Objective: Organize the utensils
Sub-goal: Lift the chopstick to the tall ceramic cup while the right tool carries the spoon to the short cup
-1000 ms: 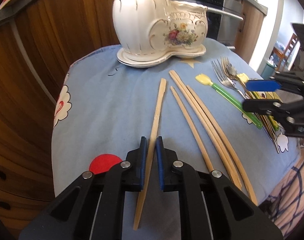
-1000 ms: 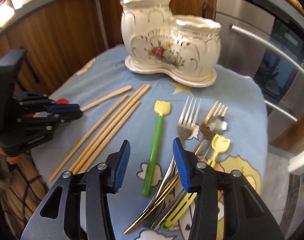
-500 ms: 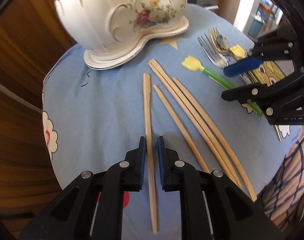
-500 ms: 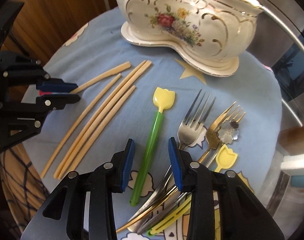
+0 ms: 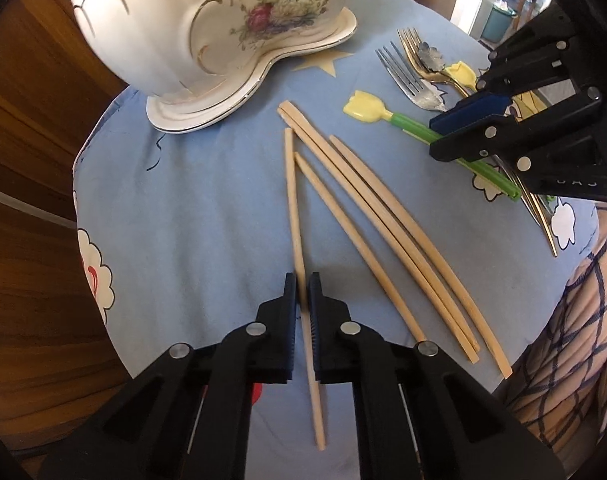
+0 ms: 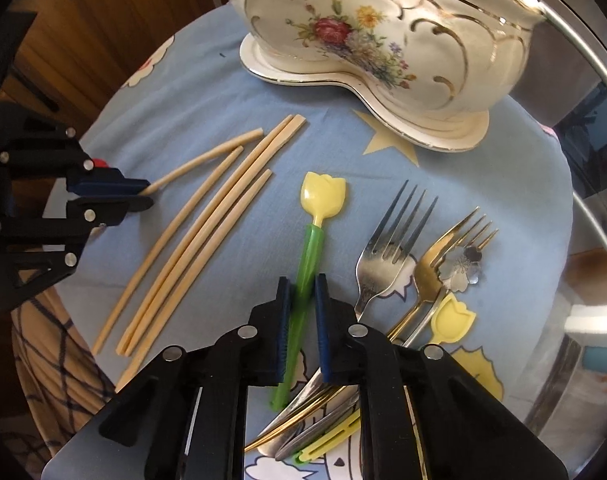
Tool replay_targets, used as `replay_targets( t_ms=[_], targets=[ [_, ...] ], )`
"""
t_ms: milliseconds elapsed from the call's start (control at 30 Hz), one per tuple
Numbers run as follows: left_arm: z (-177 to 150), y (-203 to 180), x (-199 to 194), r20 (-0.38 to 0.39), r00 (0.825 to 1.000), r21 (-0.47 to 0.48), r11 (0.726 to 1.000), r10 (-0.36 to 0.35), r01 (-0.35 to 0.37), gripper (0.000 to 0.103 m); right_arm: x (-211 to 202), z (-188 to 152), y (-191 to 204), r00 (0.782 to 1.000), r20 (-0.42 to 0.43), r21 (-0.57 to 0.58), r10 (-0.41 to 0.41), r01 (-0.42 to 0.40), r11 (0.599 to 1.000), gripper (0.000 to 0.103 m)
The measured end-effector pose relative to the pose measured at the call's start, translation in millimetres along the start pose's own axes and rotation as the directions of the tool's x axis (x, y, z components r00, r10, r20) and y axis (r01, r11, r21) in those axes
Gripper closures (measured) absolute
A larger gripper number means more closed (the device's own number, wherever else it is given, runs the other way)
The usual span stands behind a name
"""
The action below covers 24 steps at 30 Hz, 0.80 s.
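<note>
Bamboo chopstick (image 5: 291,200) pinched low on its length by the left gripper (image 5: 302,280), jaws drawn narrow and pressing both of its sides. Lying flat on the blue tablecloth (image 5: 183,200), far tip aimed toward the white ceramic holder (image 5: 183,20). Gripped singly, probably to lift it away from the other chopsticks (image 5: 367,216), fanned out just beside it on the right.

Over on the right gripper (image 6: 302,284), jaws just been closing, now narrow around the green handle of a yellow-headed spoon (image 6: 311,248). Pads look to be touching the handle on both sides. Held partway along the handle, clear of the crossed pile of forks (image 6: 387,248) and gilt cutlery just to its right, most likely so that only this one piece comes up.

Holder upright at the far side of the table, floral face toward both cameras, openings out of view above. Judged as the goal for both pieces.

Open cloth between the chopsticks and the spoon, and more bare cloth to the left of the held chopstick. Near rim of the table close under both grippers, a person's checked clothing (image 5: 575,340) just past it. Wooden cabinet (image 5: 23,160) beyond the left rim, steel appliance (image 6: 583,120) beyond the right. Both grippers near each other, so some risk of a knock when rising together toward the holder.
</note>
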State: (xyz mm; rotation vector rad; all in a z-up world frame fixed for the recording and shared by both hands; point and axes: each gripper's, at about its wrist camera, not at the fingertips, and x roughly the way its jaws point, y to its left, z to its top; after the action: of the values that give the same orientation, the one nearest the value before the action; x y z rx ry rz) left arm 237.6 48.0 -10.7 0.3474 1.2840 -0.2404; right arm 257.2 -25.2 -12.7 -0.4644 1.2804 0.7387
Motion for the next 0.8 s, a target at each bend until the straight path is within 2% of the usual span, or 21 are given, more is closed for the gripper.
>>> replay_targets(
  t_ms=[200, 333, 433, 500, 600, 700, 733, 800],
  targets=[
    [-6.7, 11.6, -1.1, 0.024, 1.000, -0.033, 0.999, -0.018, 0.019, 0.098, -2.2, -16.7, -5.3, 0.998, 0.033, 0.010, 0.056, -0.056, 0.998, 0.091],
    [-10.6, 22.3, -4.4, 0.050, 0.999, -0.072, 0.997, 0.001, 0.003, 0.098, -11.1, -24.9, -14.3, 0.988, 0.108, 0.035, 0.106, -0.111, 0.993, 0.093],
    [-16.5, 25.5, -17.0, 0.119, 0.993, -0.112, 0.993, -0.009, 0.022, 0.098, -28.6, -29.0, -20.8, 0.975, 0.181, 0.054, 0.131, -0.143, 0.988, 0.093],
    [-19.0, 34.6, -27.2, 0.181, 0.983, -0.146, 0.988, -0.016, 0.043, 0.098, -38.6, -33.5, -29.2, 0.963, 0.230, 0.062, 0.140, -0.158, 0.986, 0.093],
    [-19.6, 42.3, -47.4, 0.286, 0.958, -0.194, 0.978, -0.018, 0.077, 0.098, -51.1, -43.3, -41.0, 0.938, 0.306, 0.078, 0.164, -0.197, 0.977, 0.093],
    [-32.4, 45.1, -62.9, 0.380, 0.925, -0.237, 0.965, -0.017, 0.116, 0.098, -59.7, -51.8, -51.0, 0.906, 0.383, 0.099, 0.179, -0.233, 0.967, 0.093],
    [-46.6, 52.4, -71.7, 0.409, 0.912, -0.250, 0.960, -0.012, 0.125, 0.098, -61.9, -54.9, -53.5, 0.898, 0.405, 0.104, 0.171, -0.230, 0.968, 0.093],
    [-50.9, 57.1, -77.0, 0.463, 0.886, -0.272, 0.952, -0.001, 0.143, 0.098, -69.2, -56.2, -55.7, 0.881, 0.448, 0.108, 0.151, -0.221, 0.969, 0.093]
  ],
)
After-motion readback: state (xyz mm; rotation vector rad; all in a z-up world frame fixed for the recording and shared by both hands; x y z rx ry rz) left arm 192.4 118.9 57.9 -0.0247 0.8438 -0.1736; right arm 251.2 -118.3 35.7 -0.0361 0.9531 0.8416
